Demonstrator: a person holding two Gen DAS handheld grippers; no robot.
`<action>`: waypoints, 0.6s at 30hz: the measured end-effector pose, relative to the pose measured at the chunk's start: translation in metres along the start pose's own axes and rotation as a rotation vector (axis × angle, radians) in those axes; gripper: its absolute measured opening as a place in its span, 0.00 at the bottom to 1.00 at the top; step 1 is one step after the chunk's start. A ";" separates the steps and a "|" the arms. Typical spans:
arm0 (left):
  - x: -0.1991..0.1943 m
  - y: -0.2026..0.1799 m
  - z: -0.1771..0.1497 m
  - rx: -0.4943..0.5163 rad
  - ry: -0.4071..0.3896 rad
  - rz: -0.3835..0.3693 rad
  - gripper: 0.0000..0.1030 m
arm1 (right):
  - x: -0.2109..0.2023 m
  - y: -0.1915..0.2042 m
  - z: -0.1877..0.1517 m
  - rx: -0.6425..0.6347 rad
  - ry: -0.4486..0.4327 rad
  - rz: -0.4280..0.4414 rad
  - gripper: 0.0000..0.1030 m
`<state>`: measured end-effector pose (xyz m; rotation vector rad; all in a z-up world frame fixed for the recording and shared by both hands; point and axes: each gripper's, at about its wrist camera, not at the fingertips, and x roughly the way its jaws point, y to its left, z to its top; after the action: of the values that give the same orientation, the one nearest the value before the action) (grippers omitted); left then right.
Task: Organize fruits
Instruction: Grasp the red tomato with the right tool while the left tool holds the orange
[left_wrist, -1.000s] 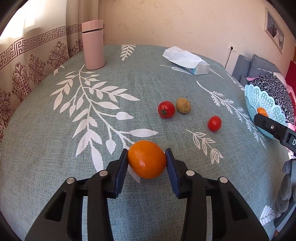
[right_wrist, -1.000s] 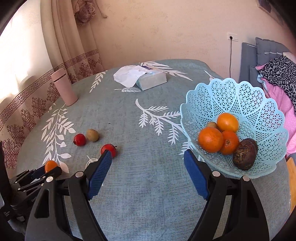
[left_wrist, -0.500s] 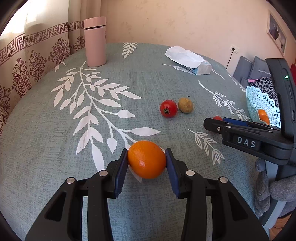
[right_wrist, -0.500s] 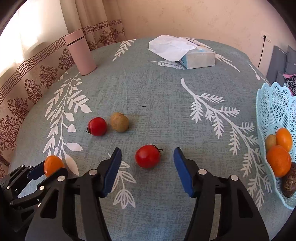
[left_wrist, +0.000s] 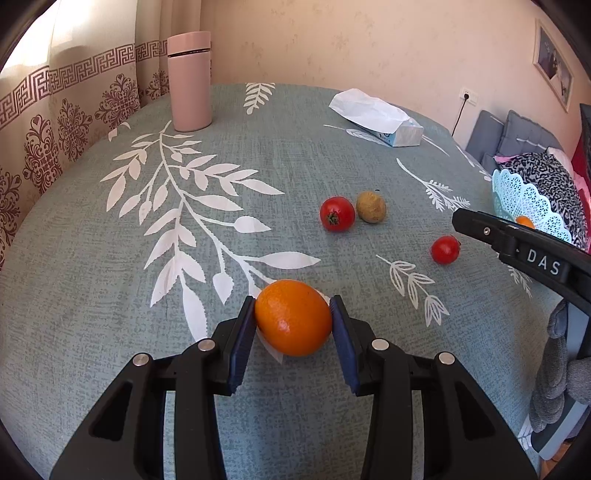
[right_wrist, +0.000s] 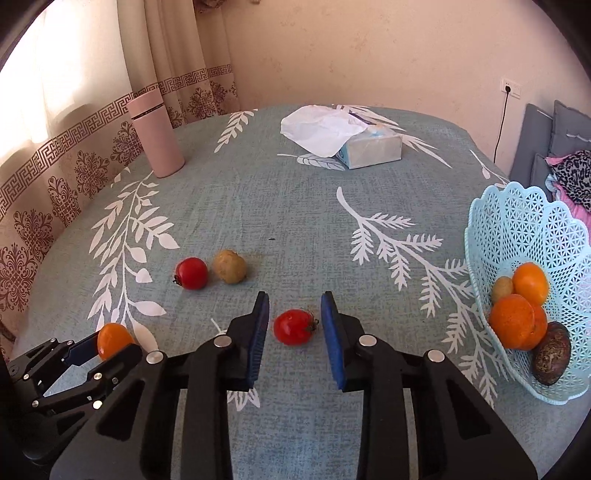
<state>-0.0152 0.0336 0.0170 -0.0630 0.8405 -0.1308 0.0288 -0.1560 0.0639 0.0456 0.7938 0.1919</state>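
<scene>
My left gripper (left_wrist: 293, 314) is shut on an orange (left_wrist: 293, 317), seen also in the right wrist view (right_wrist: 112, 338). My right gripper (right_wrist: 294, 317) is open, its pads on either side of a red tomato (right_wrist: 294, 326) on the table, not touching it. That tomato shows in the left wrist view (left_wrist: 445, 249) by the right gripper's finger. A second tomato (right_wrist: 191, 273) and a brown kiwi (right_wrist: 229, 266) lie together further back left. The light blue basket (right_wrist: 532, 225) at the right holds several fruits, among them oranges (right_wrist: 517, 322).
A pink tumbler (right_wrist: 155, 134) stands at the back left near the curtain. A tissue box (right_wrist: 354, 142) lies at the back centre. The round table has a teal cloth with white leaves (right_wrist: 295, 206). Cushions and clothes lie beyond the basket.
My right gripper has swung left from the basket, come down around the near tomato and narrowed its jaws. My left gripper still holds the orange, barely moved.
</scene>
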 end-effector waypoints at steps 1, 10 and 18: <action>0.000 0.000 0.000 0.000 0.000 0.000 0.40 | -0.004 -0.002 0.001 0.006 -0.010 -0.001 0.29; 0.001 -0.001 -0.001 0.004 0.002 0.000 0.40 | -0.041 -0.047 0.004 0.102 -0.089 -0.058 0.29; 0.002 -0.002 0.000 0.006 0.002 0.001 0.40 | -0.064 -0.103 -0.001 0.220 -0.128 -0.143 0.29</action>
<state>-0.0147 0.0317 0.0157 -0.0563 0.8423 -0.1324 0.0007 -0.2693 0.0968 0.2061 0.6845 -0.0341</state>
